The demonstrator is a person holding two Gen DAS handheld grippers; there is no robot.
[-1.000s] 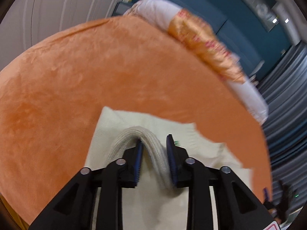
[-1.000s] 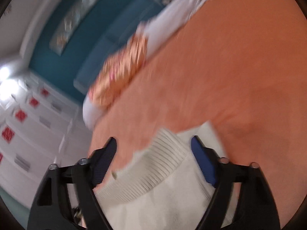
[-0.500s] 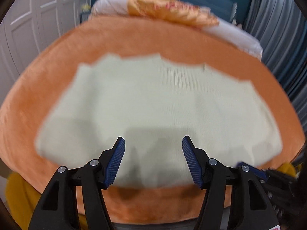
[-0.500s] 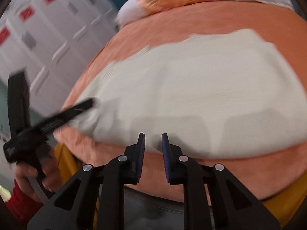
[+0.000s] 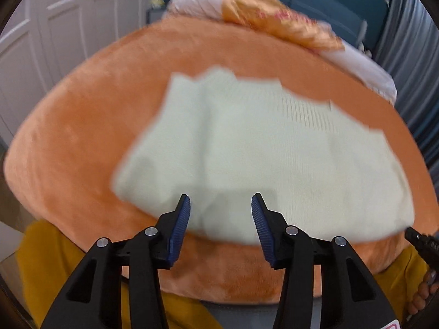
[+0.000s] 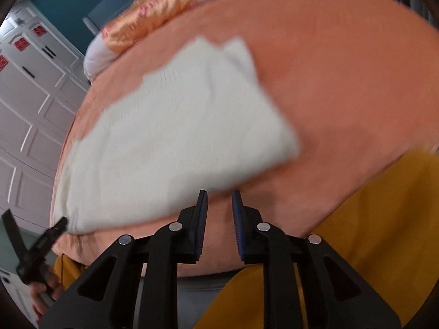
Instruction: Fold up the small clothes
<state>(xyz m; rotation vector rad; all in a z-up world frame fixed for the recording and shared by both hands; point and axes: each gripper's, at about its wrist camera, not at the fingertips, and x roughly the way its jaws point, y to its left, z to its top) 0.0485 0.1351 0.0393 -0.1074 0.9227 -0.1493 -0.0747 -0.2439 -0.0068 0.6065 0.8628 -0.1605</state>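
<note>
The cream sweater (image 5: 263, 159) lies flat on the orange blanket (image 5: 82, 126), and neither claw touches it. The left gripper (image 5: 221, 230) hangs over the near edge of the sweater; its jaws stand half open with nothing between them and have just been closing a little. The right gripper (image 6: 219, 223) is just beside the near edge, over bare blanket, its jaws narrow and empty. A yellow cloth (image 6: 384, 219) lies below the blanket's edge.

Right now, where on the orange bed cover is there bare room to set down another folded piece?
Bare orange cover lies right of the white knit garment and between it and the pillows. The near edge is crowded.
</note>
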